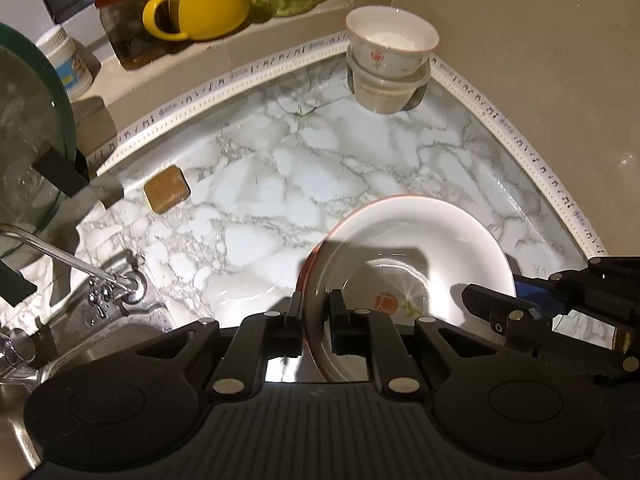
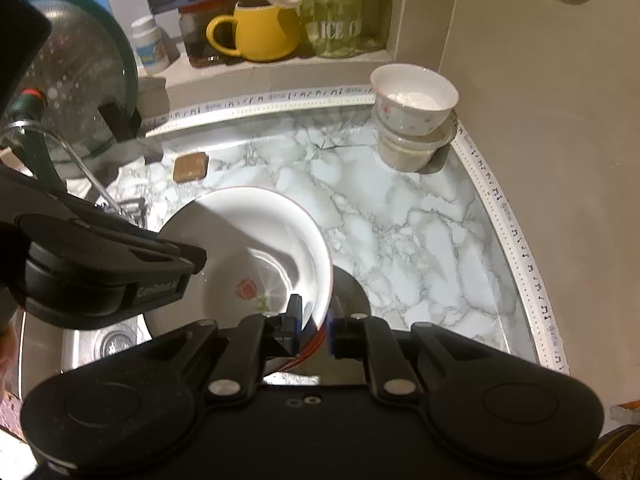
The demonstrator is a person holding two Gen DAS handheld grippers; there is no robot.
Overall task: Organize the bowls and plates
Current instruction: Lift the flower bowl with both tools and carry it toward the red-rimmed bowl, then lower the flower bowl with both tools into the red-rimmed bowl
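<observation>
A white plate with a red rim and a flower print is held above the marble counter. My left gripper is shut on the plate's left rim. My right gripper is shut on the plate's right rim and shows at the right edge of the left wrist view. A small white bowl with a flower print sits stacked on a beige tub in the back corner; the bowl also shows in the right wrist view.
A brown soap bar lies on the counter. A steel sink and tap are at the left. A glass pot lid leans at the far left. A yellow mug and jars stand on the ledge.
</observation>
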